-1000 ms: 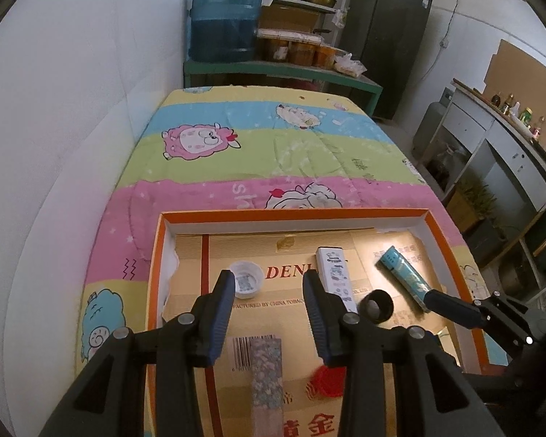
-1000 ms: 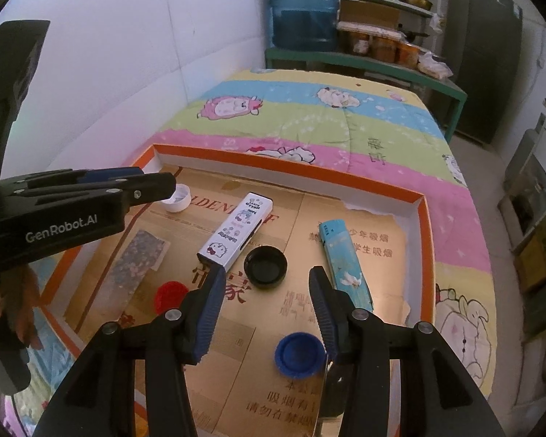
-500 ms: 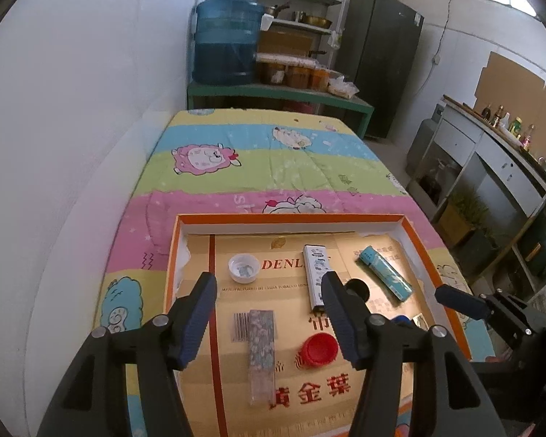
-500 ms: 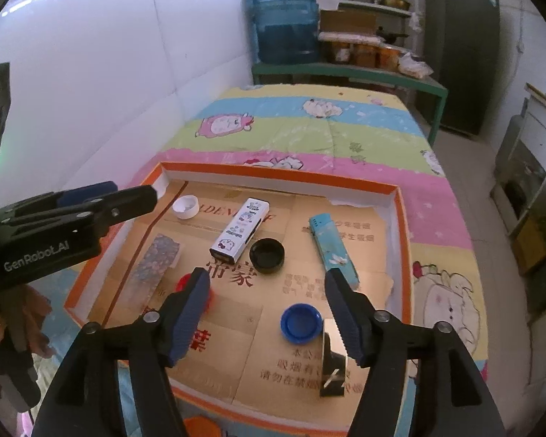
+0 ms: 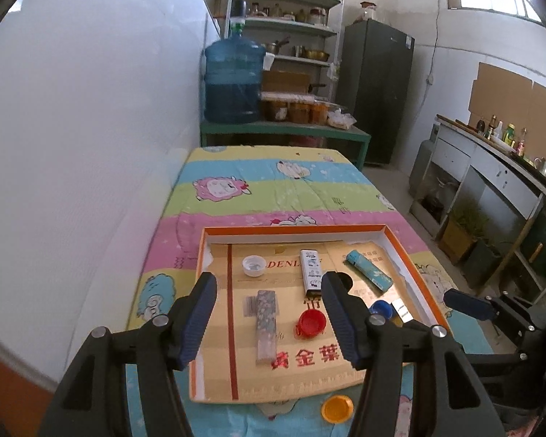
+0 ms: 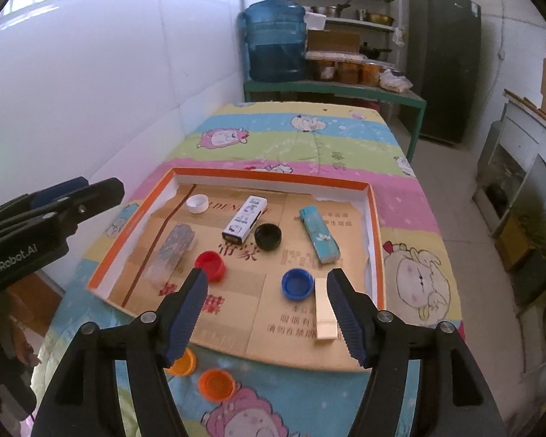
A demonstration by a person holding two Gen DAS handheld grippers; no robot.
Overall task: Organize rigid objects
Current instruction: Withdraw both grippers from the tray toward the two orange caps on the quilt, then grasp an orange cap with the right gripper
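Both grippers have pulled back and up from the tray (image 6: 376, 255), left gripper (image 5: 265, 313) and right gripper (image 6: 265, 306) wide open and empty, so the orange caps (image 6: 216, 384) under the right jaws, outside the tray, risk being overlooked.

Right gripper (image 6: 265, 284) hangs above the near edge of the cardboard tray (image 6: 376, 255), jaws wide, nothing between them. In the tray: white cap (image 6: 197, 204), patterned bar (image 6: 173, 249), red cap (image 6: 210, 264), white box (image 6: 244, 219) touching black cap (image 6: 268, 236), blue lighter (image 6: 318, 235), blue cap (image 6: 297, 283), cream block (image 6: 325, 309). Two orange caps (image 6: 216, 385) sit on the blanket (image 6: 309, 145) outside. Left gripper (image 6: 87, 196) enters at left.
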